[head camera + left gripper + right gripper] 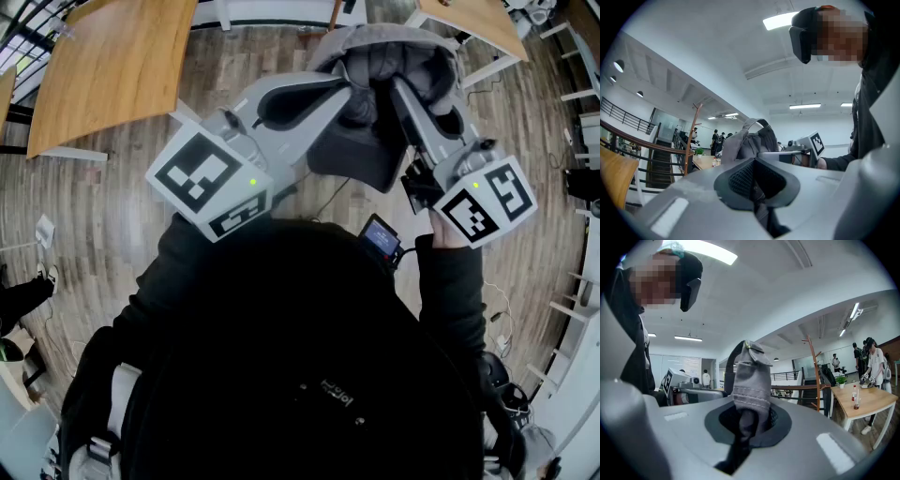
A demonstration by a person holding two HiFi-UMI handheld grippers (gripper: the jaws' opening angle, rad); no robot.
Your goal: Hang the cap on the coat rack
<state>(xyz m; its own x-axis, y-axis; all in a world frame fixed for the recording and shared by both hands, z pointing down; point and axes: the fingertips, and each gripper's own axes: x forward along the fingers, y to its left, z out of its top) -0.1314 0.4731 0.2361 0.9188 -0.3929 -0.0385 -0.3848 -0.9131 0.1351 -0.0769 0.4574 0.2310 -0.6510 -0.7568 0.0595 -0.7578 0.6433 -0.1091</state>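
Observation:
I hold a grey cap (pixel 394 52) up in front of me between both grippers, its dark brim (pixel 361 155) hanging toward me. My left gripper (pixel 349 82) is shut on the cap's left side, and grey fabric (pixel 750 138) rises from between its jaws (pixel 757 187). My right gripper (pixel 401 89) is shut on the cap's right side. The cap's back strap (pixel 750 376) stands up out of the jaws of that gripper (pixel 745 427). A wooden coat rack (pixel 816 376) stands some way off, and it is also seen as the coat rack (pixel 691 140) beside the staircase.
Two wooden tables (pixel 112 66) (pixel 478 23) stand on the plank floor ahead. A table with bottles (pixel 862 401) has a person (pixel 874 362) beside it, near the rack. More people (pixel 715 140) stand in the distance. A staircase railing (pixel 628 136) runs at the left.

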